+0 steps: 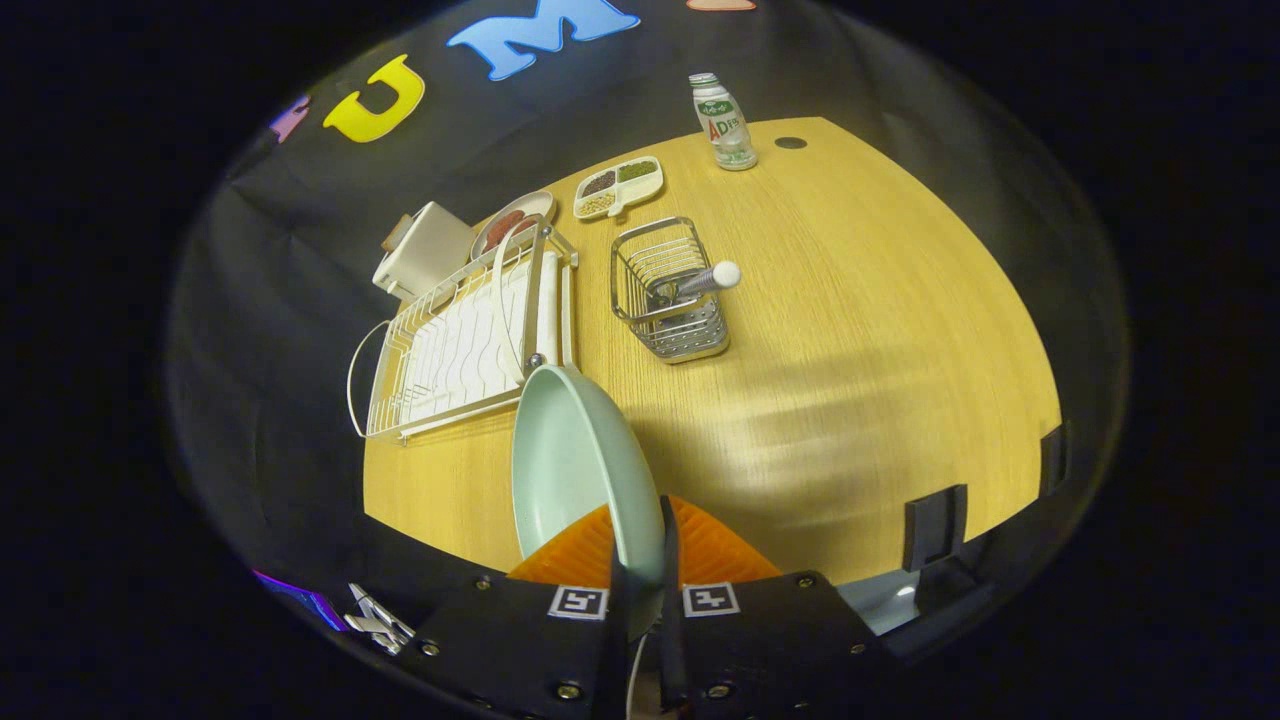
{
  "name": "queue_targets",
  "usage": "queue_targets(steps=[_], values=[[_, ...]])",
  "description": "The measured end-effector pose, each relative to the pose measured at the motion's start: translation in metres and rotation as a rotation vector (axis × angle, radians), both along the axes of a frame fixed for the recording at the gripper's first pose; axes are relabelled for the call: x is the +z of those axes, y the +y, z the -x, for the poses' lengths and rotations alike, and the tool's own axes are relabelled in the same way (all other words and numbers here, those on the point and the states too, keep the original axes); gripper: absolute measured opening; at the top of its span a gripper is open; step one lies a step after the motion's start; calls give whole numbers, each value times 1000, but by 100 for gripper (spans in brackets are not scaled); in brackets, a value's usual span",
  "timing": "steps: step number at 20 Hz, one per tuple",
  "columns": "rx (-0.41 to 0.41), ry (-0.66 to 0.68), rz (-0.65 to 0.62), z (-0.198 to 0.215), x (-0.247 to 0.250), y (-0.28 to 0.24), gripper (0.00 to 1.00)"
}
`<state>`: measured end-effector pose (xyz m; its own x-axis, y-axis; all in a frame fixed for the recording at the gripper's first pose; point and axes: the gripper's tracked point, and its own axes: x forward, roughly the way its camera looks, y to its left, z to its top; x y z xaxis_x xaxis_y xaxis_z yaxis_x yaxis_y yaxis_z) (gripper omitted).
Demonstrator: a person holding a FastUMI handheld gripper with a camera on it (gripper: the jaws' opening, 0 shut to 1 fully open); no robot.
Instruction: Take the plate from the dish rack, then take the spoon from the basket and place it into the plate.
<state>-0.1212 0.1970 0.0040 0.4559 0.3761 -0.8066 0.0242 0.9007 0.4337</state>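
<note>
The gripper is clamped on the rim of the plate — both fingers press on its edge, one on each face, and the pale green plate stands on edge between them, rising up and away from the fingertips above the desk. Just beyond the plate's top edge sits the white wire dish rack, lying along the far left part of the desk with its tall loop handle upright. To the right of the rack, apart from it, stands the metal wire basket; the spoon leans inside it, its rounded white handle end sticking out over the basket's right rim. Farther back are a divided dish holding seeds or grains, a small plate with something reddish on it, a white box behind the rack, and — near the desk's far edge — a bottle standing upright.
</note>
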Motion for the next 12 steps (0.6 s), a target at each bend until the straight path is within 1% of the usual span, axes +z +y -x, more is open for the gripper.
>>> queue_targets(steps=[5,6,8,10,11,12], values=[[-13,45,-110,0,-44,4,14],[-22,41,-108,-3,-51,0,14],[-48,65,-155,-5,-59,2,14],[-37,64,-174,-4,-58,3,14],[-18,33,-157,-5,-55,2,16],[21,-20,-101,-9,-55,-3,19]])
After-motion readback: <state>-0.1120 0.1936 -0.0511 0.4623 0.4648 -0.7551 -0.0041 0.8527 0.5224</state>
